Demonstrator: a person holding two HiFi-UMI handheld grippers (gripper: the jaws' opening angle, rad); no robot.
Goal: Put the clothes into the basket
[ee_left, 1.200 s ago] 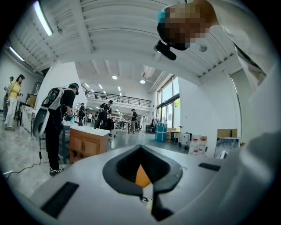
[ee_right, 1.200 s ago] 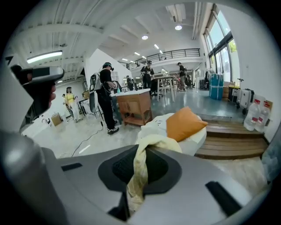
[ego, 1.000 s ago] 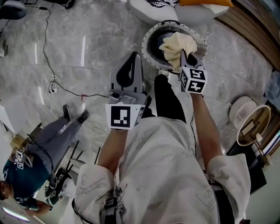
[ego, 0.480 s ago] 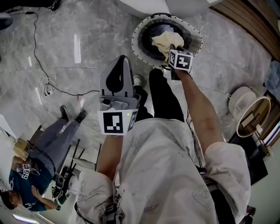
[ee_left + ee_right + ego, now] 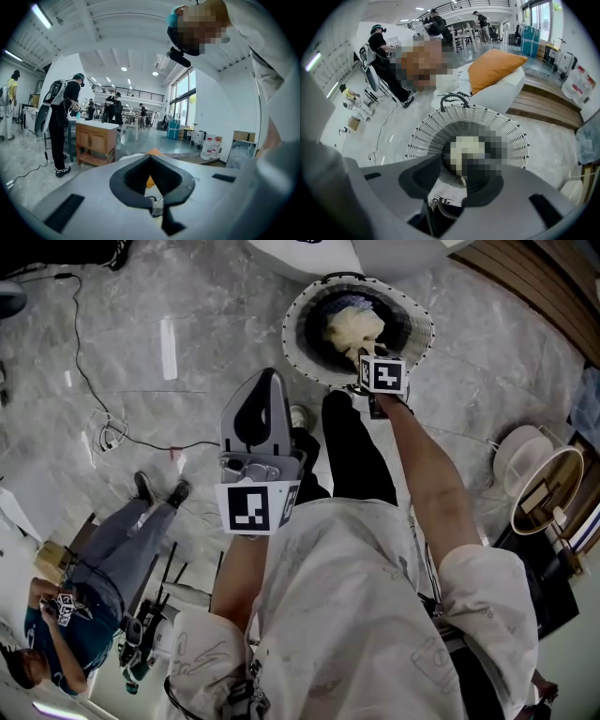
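Note:
A round white wicker basket [image 5: 298,310] stands on the marble floor ahead of me. A cream cloth [image 5: 352,327] lies bunched inside it. My right gripper [image 5: 367,352] points steeply down over the basket's near rim, its jaws opening, and the cloth lies below them, free of the pads. In the right gripper view the basket [image 5: 436,124] fills the middle beyond the right gripper [image 5: 463,166], and the pale cloth in it is blurred. My left gripper [image 5: 269,379] hangs to the left of the basket, shut and empty. The left gripper [image 5: 150,157] looks out level across the room.
A white sofa with an orange cushion [image 5: 494,65] stands just behind the basket. A thin cable [image 5: 112,432] trails over the floor at left, near a seated person [image 5: 103,568]. A round stand [image 5: 544,493] is at right. My dark trouser leg [image 5: 354,451] reaches toward the basket.
My right gripper sank toward the basket with the cream cloth and let it go; the cloth now rests in the basket. The left gripper dropped a little.

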